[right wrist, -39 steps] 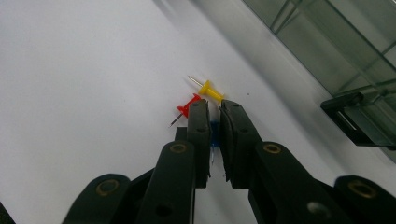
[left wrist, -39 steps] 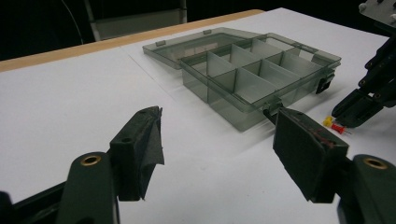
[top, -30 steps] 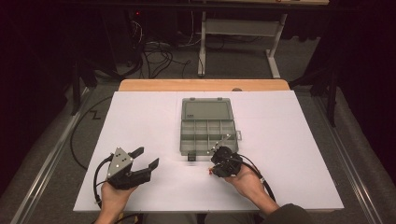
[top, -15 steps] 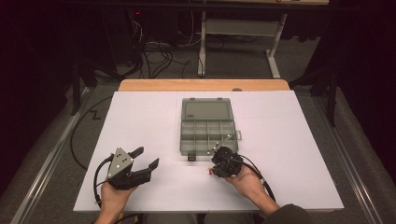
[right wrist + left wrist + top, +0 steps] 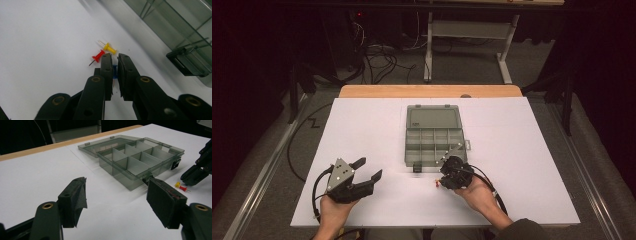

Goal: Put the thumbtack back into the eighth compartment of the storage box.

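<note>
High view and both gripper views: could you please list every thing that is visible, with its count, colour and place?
organizer box: one, clear grey-green, lid open, middle of the white board.
latch: one, black, on the box's near edge.
yellow pushpin: one, on the board just ahead of the right gripper's jaws.
red pushpin: one, beside the yellow one.
blue pushpin: one, between the right gripper's nearly closed jaws; grip looks likely.
white board: one, covers the table.
wooden table edge: one, tan, far side.
cables: several, dark, on the floor behind.
left gripper: one, black, jaws open, holds nothing.
right gripper: one, black, at the box's near edge.
</note>
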Demonstrator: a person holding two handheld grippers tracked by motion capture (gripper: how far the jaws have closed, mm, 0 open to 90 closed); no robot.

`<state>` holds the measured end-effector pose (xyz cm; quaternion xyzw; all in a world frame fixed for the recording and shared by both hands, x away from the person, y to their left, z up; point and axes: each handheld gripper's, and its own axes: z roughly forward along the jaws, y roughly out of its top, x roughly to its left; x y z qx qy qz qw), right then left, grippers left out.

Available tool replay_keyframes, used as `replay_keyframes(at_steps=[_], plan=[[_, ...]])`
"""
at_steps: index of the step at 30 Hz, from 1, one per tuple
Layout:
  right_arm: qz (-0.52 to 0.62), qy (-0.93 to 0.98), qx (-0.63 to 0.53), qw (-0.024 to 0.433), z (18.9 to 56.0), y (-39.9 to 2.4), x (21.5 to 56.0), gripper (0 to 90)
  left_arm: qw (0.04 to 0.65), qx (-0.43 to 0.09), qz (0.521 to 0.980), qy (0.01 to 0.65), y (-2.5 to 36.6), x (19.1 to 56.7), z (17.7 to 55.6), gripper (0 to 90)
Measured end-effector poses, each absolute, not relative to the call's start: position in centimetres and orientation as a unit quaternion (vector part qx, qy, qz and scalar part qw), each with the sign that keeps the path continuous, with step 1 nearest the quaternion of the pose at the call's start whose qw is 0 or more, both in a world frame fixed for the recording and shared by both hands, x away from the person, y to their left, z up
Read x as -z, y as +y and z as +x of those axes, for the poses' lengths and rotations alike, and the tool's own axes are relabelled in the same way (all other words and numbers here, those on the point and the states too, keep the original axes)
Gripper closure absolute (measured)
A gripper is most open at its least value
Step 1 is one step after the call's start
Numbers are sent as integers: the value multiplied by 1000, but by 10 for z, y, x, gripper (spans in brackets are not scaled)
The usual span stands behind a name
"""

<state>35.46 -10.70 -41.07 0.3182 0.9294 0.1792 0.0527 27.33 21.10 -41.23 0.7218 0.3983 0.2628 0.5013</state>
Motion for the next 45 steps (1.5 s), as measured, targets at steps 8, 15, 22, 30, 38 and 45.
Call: replay_keyframes(at_steps=[8, 15, 22, 30, 38, 45], plan=[[321, 928, -182, 54, 355, -110, 409, 850, 501, -262, 723, 397, 210, 412, 273, 321], [324, 926, -184, 54, 355, -112, 408, 850, 502, -263, 722, 398, 211, 412, 273, 322], [328, 924, -189, 54, 356, -115, 406, 850, 502, -262, 722, 398, 211, 412, 273, 322], [335, 921, -194, 54, 357, -120, 400, 850, 502, -262, 722, 398, 210, 413, 273, 322], [336, 917, -206, 62, 359, -128, 386, 850, 502, -263, 722, 398, 210, 412, 273, 322], [349, 909, -218, 70, 366, -139, 372, 849, 501, -262, 722, 397, 210, 412, 273, 323]])
